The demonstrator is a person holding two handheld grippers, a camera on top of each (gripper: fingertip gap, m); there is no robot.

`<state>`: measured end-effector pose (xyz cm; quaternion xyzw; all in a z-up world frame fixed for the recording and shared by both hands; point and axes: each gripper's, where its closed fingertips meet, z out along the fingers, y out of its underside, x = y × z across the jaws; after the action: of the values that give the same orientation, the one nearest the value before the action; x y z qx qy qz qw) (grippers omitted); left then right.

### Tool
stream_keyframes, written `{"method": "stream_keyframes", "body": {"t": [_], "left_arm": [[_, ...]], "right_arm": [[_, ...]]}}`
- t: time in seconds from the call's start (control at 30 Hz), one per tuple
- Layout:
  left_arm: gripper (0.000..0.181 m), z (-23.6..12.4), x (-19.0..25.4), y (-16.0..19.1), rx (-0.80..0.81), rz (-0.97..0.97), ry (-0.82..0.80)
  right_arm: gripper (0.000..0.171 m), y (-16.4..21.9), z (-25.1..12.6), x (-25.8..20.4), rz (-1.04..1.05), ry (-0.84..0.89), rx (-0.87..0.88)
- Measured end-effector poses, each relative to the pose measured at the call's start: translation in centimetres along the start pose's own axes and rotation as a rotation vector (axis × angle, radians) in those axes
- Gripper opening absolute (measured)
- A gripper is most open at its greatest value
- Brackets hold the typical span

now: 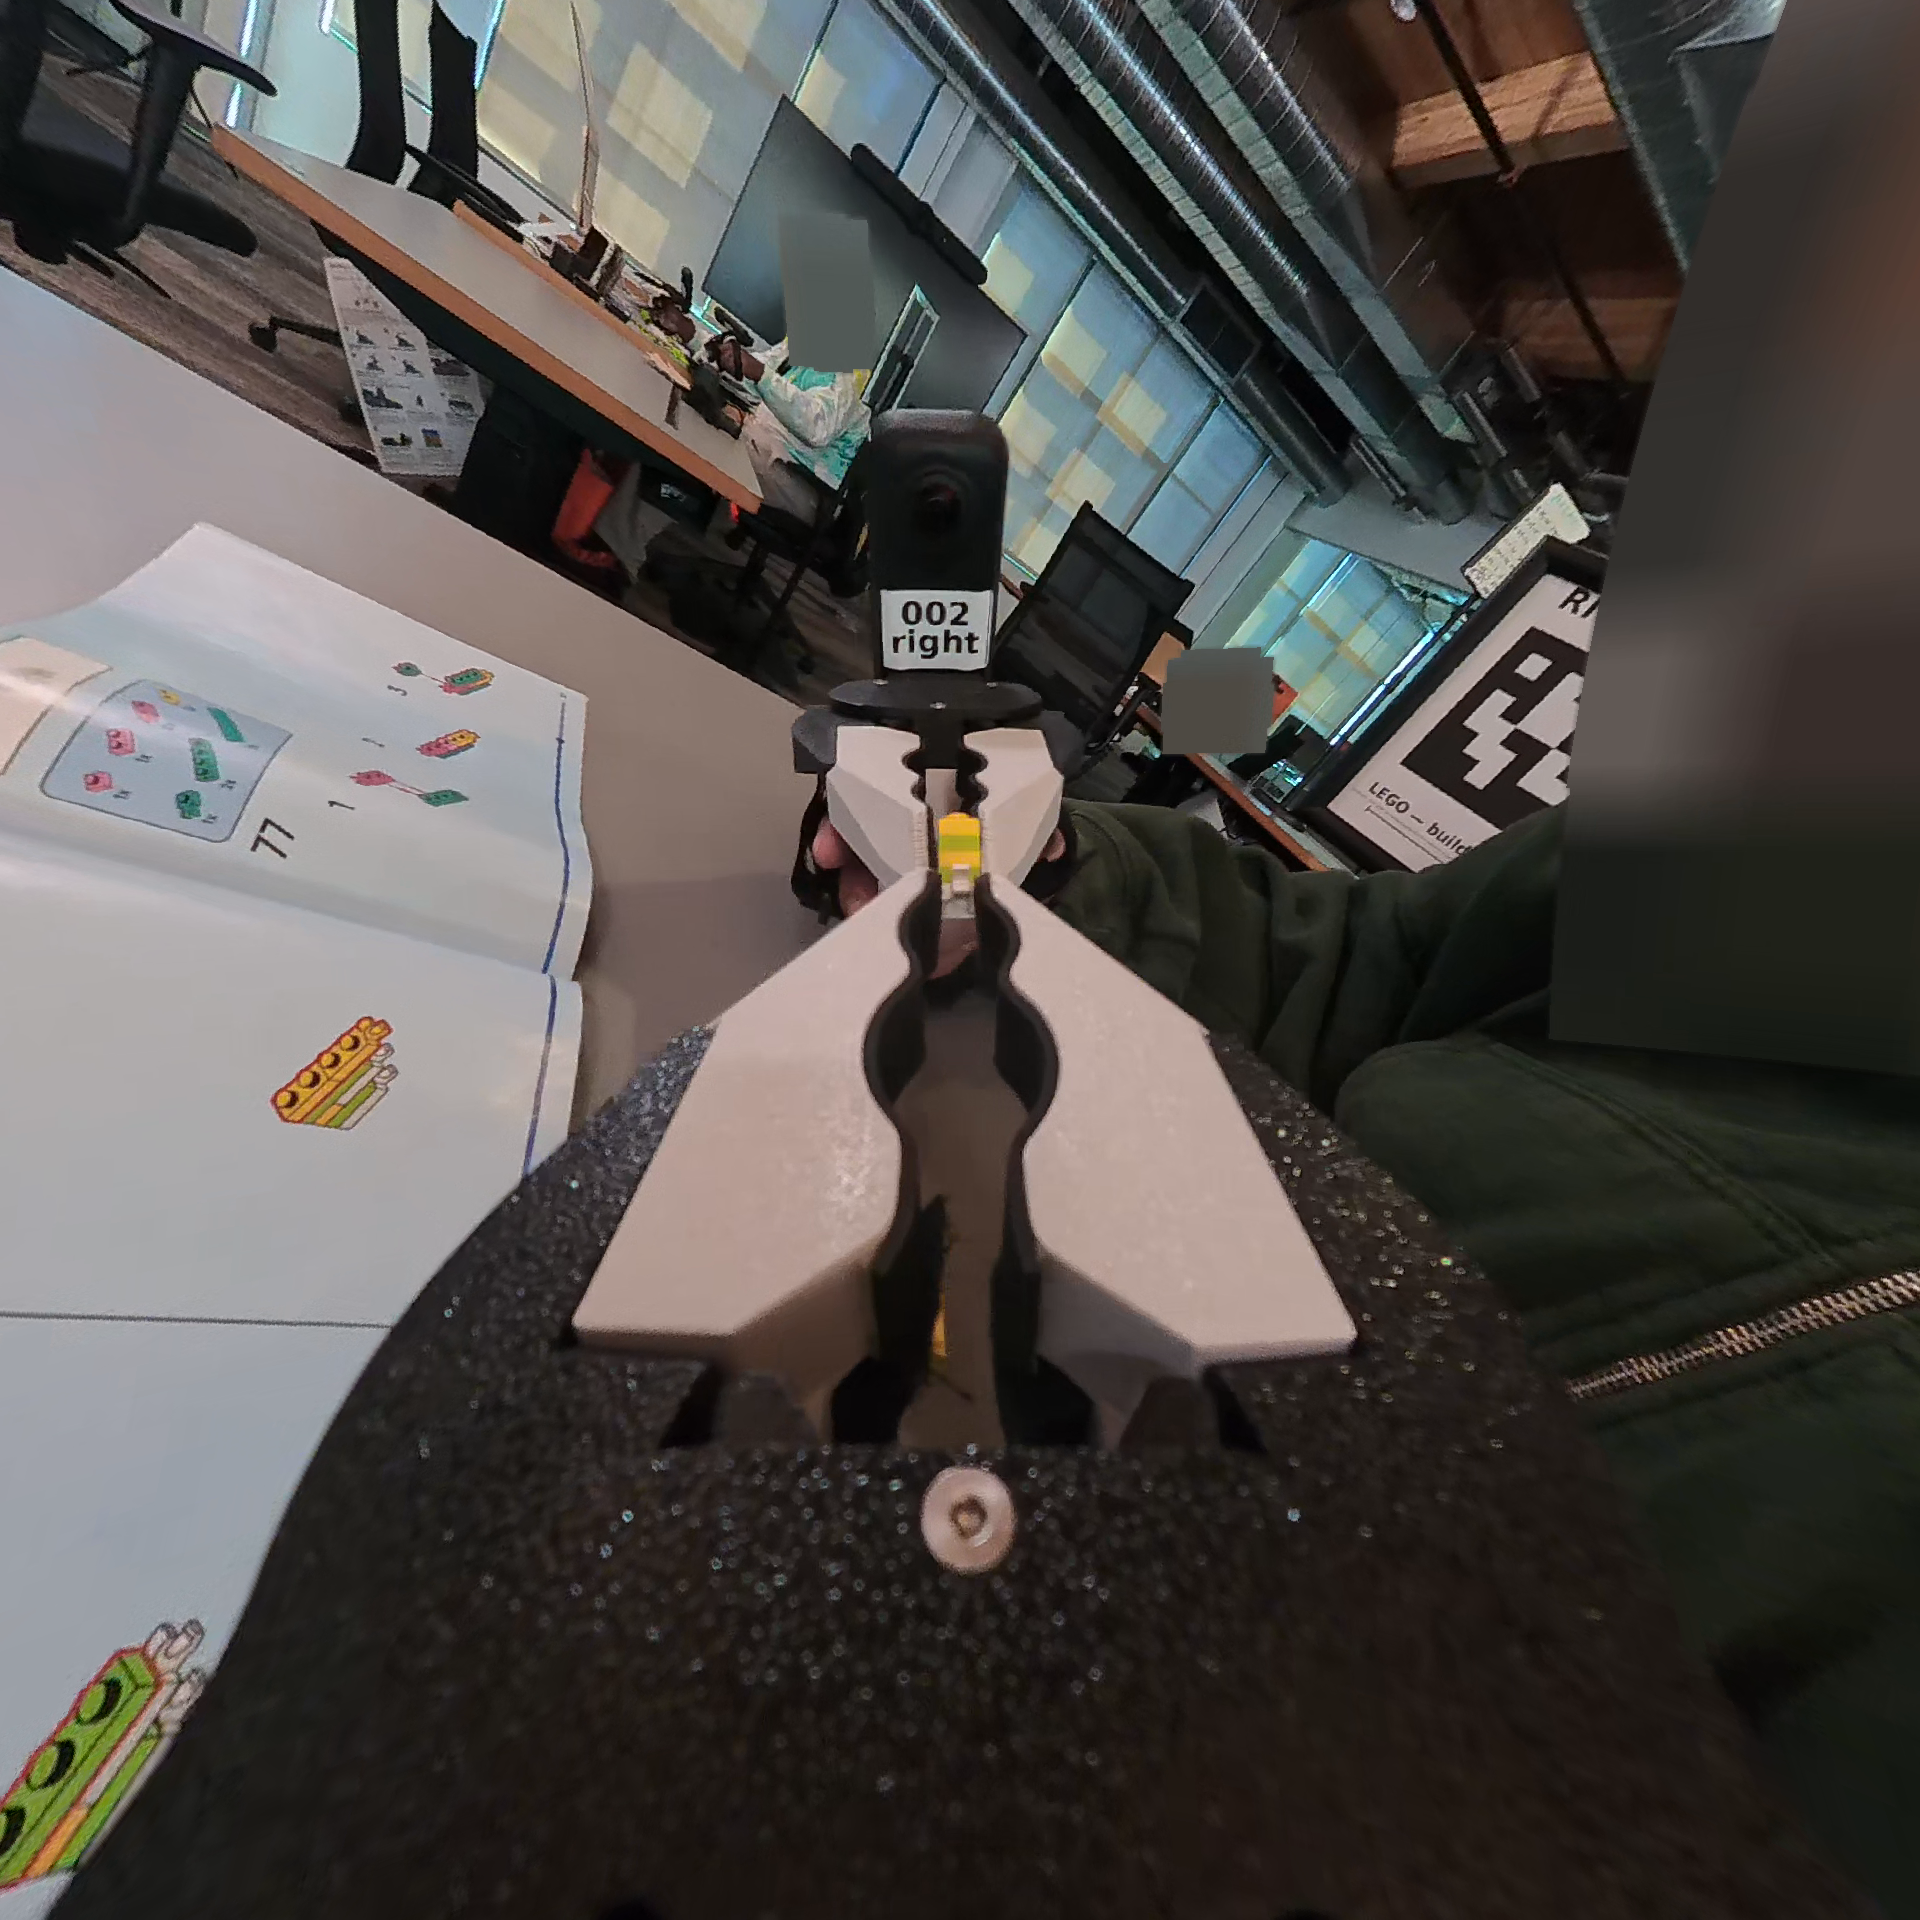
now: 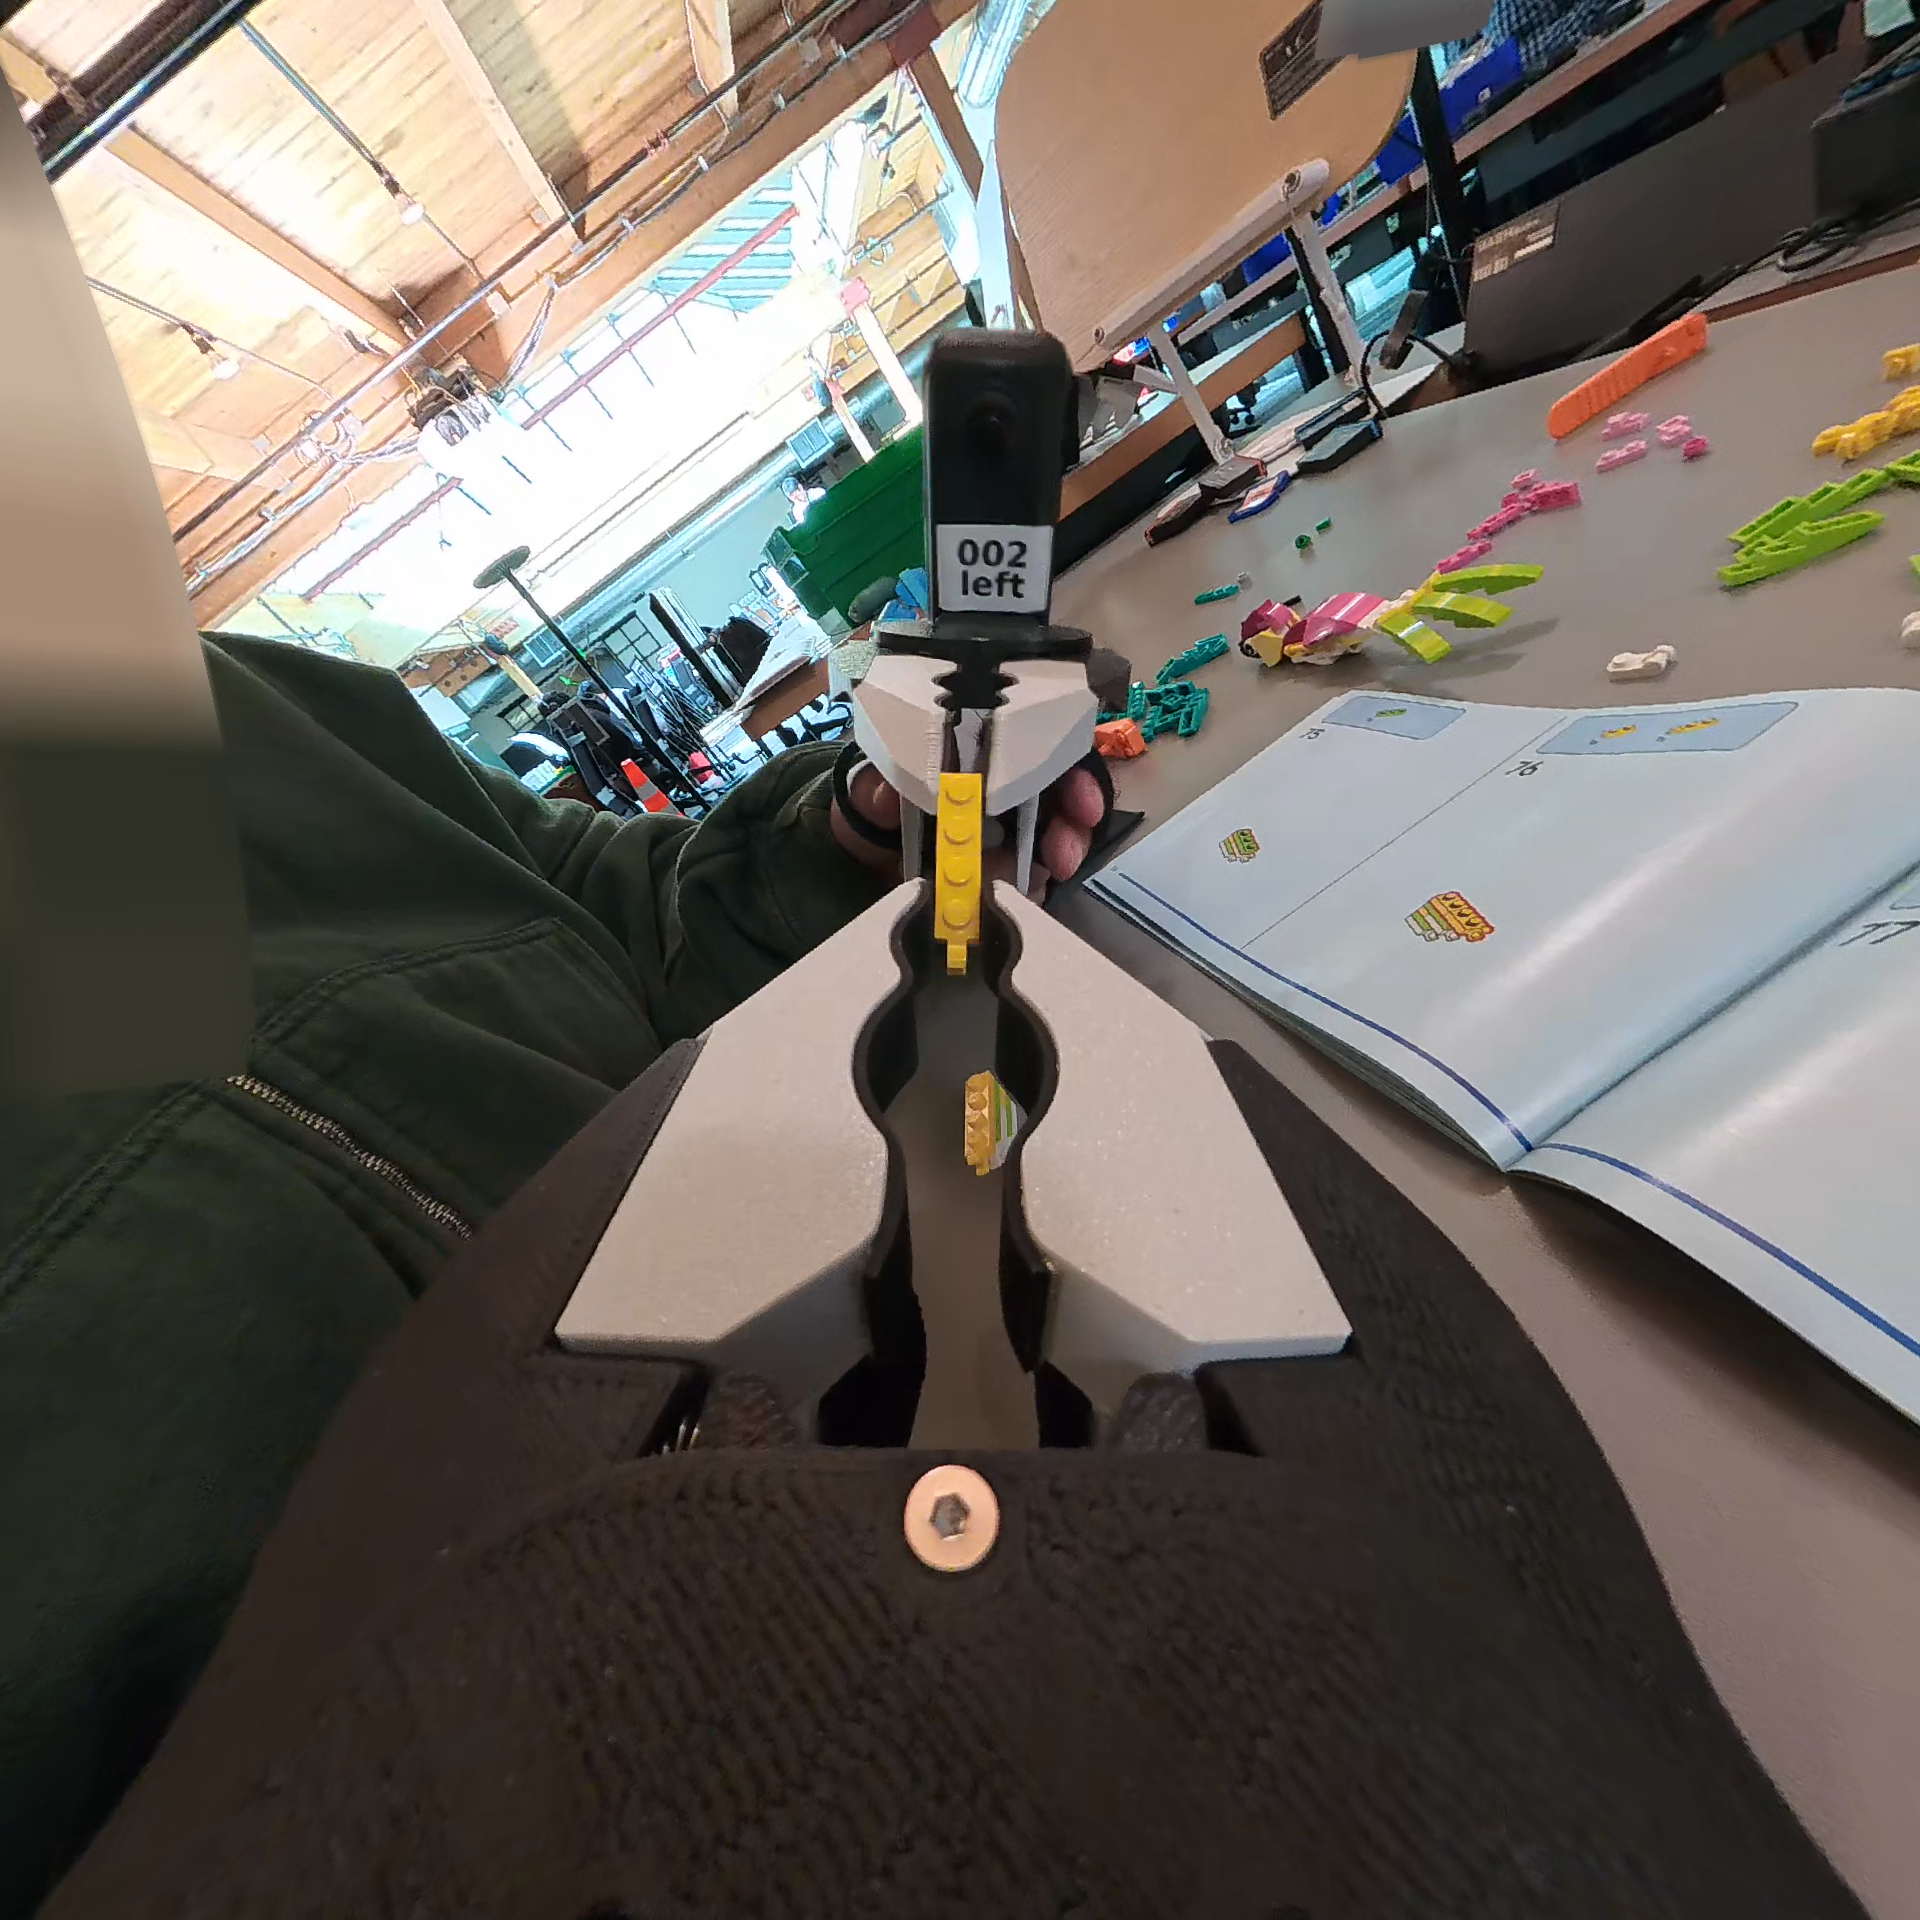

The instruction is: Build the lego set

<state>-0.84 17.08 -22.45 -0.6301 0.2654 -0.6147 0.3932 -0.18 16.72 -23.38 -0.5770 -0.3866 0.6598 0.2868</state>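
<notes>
A small stack of yellow, lime and white plates (image 1: 957, 844) hangs in the air between both grippers, which face each other tip to tip. In the right wrist view it shows its yellow studded top (image 2: 957, 862). My left gripper (image 1: 957, 896) is shut on the stack's near end. It also shows in the right wrist view (image 2: 971, 774), farther off. My right gripper (image 2: 957, 914) is shut on the other end, and it shows in the left wrist view (image 1: 940, 805). A second small yellow and lime stack (image 2: 990, 1122) shows through the gap between my right fingers, lower down.
An open instruction booklet (image 1: 260, 935) lies on the grey table (image 2: 1558, 1558); it also shows in the right wrist view (image 2: 1507, 935). Loose pink, teal, lime and yellow pieces, a part-built model (image 2: 1340, 623) and an orange tool (image 2: 1626, 376) lie behind it. A person's green jacket sleeve (image 2: 416, 987) is close by. Left and right tips are no more than a few centimetres apart.
</notes>
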Motion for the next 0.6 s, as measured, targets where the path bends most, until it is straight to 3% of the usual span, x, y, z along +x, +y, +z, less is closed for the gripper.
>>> {"method": "stream_keyframes", "body": {"t": [0.6], "left_arm": [[0.001, -0.03, -0.06, 0.05, 0.0, -0.008, -0.003]], "right_arm": [[0.006, 0.19, 0.07, 0.05, 0.0, 0.002, -0.011]]}}
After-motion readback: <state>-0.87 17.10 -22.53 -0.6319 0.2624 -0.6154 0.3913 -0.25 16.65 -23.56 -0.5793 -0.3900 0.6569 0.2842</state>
